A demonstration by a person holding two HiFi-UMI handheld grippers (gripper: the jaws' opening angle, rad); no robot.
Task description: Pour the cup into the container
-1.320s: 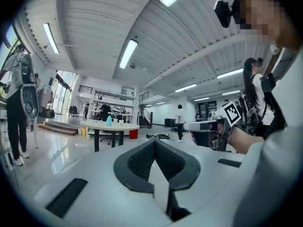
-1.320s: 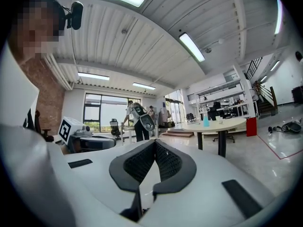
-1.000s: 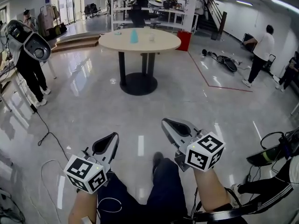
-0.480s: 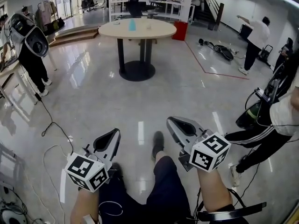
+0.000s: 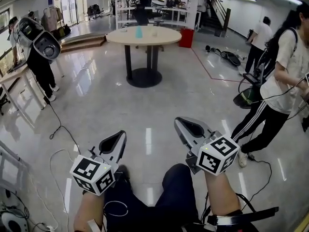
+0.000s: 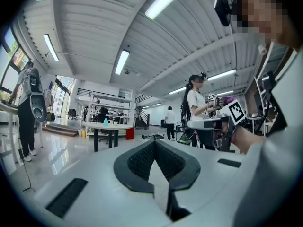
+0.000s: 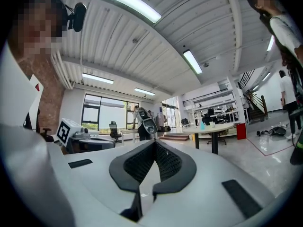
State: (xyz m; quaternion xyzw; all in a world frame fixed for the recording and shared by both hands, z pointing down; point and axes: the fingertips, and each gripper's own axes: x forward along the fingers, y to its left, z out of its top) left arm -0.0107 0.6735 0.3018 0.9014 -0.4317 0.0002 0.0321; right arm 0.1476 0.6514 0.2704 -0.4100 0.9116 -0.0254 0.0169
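A round beige table (image 5: 145, 36) stands far ahead across the shiny floor. On it are a small blue cup-like thing (image 5: 139, 32) and pale small vessels too far off to make out. My left gripper (image 5: 119, 137) and right gripper (image 5: 185, 125) are held low over my legs, both shut and empty, far from the table. In the left gripper view the jaws (image 6: 155, 144) meet at the tip, and the table (image 6: 108, 126) shows small in the distance. The right gripper view shows its jaws (image 7: 155, 144) closed too, with the table (image 7: 214, 127) to the right.
A person in striped trousers (image 5: 277, 88) stands close at the right with cables on the floor (image 5: 263, 163). At the left another person (image 5: 41, 62) holds a device, and a cable (image 5: 59, 129) trails across the floor. A red bin (image 5: 186, 37) and shelving stand behind the table.
The person in striped trousers has come further into view at the right. The table has shifted slightly in the view. Both grippers stay shut and hold the same pose.
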